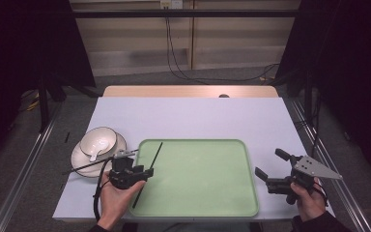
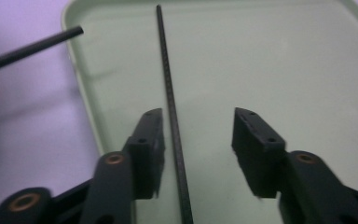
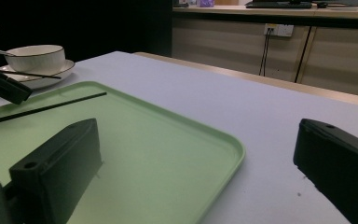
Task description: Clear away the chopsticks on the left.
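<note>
The person's left hand comes in from the counter's near edge and holds the left tongs low near the near-left corner, jaws parted. The right hand grips the right tongs by the counter's right edge, jaws spread wide and pointing left.

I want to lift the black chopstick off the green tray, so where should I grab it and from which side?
Grip the chopstick near its close end, coming straight down from above with the left gripper. It lies flat on the tray, and the open jaws already straddle it; centre them first, since it sits nearer one jaw.
</note>
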### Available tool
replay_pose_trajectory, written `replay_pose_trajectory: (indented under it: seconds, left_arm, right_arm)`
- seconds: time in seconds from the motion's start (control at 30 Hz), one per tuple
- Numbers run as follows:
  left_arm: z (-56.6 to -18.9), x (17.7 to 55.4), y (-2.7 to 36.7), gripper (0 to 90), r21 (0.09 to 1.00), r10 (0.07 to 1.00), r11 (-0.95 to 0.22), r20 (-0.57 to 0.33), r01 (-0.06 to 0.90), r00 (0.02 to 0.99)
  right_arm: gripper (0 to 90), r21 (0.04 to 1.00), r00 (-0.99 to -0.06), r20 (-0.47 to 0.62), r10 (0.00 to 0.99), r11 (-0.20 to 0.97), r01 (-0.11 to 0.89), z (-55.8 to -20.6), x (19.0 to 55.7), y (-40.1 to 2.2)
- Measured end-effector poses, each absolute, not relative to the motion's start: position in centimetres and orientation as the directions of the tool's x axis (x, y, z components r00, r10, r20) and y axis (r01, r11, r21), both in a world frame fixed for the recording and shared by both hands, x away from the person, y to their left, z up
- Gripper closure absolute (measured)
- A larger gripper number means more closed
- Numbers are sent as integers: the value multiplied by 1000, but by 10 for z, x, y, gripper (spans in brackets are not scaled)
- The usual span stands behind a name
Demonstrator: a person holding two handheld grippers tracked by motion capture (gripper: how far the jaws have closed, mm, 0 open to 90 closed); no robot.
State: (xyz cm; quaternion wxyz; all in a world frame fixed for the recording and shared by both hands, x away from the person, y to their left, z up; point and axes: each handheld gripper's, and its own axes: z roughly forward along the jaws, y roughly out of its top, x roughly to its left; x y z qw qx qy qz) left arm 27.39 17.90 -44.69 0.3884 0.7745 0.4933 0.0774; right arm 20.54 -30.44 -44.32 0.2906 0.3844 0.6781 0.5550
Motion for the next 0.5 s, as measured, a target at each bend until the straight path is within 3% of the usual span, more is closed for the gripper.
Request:
replay_pose_trajectory:
  seconds: [0.2, 0.5]
  left_arm:
    - [-437, 263, 189, 282, 771, 779, -223, -226, 596, 585]
    - [-426, 250, 213, 145, 839, 726, -260, -156, 478, 669]
  right_arm:
    - [4, 976, -528, 45, 848, 77, 206, -443, 205, -304]
    - [4, 976, -528, 46, 848, 75, 205, -443, 205, -304]
